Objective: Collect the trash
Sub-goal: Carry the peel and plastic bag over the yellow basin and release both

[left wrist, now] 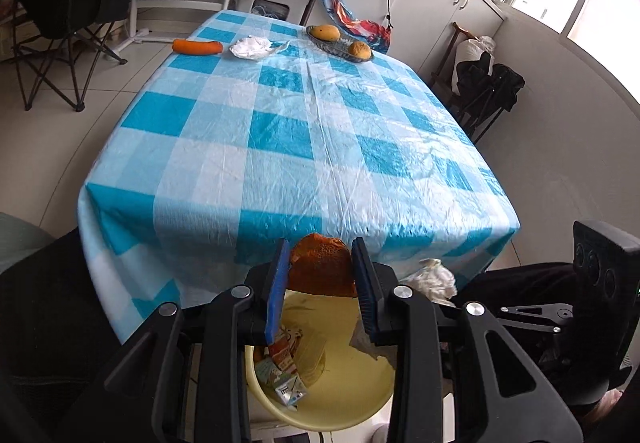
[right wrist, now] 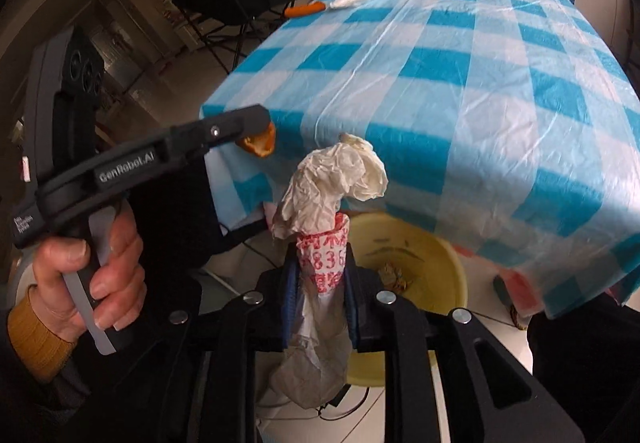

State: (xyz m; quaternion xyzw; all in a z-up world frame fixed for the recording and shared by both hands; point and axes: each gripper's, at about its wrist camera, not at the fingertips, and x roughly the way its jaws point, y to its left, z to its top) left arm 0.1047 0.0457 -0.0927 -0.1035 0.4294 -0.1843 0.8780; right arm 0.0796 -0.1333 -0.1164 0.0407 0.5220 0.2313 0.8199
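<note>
Below, left claw (left wrist: 322, 275) gripping pitted, perhaps orange, peel (left wrist: 320, 263); right claw (right wrist: 320, 279) clamping crumpled paper wad (right wrist: 332, 183) over smooth yellow basin (right wrist: 448, 263).

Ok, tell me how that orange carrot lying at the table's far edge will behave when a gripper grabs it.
The orange carrot looks stiff, so it probably won't sag. Its rounded shape could roll on the glossy blue checked tablecloth if nudged. It lies by the edge, so a push might send it off.

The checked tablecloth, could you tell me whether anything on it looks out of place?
Yes: a bare orange carrot lies at the far edge beside a crumpled white tissue, while the other produce sits in the glass dish.
</note>
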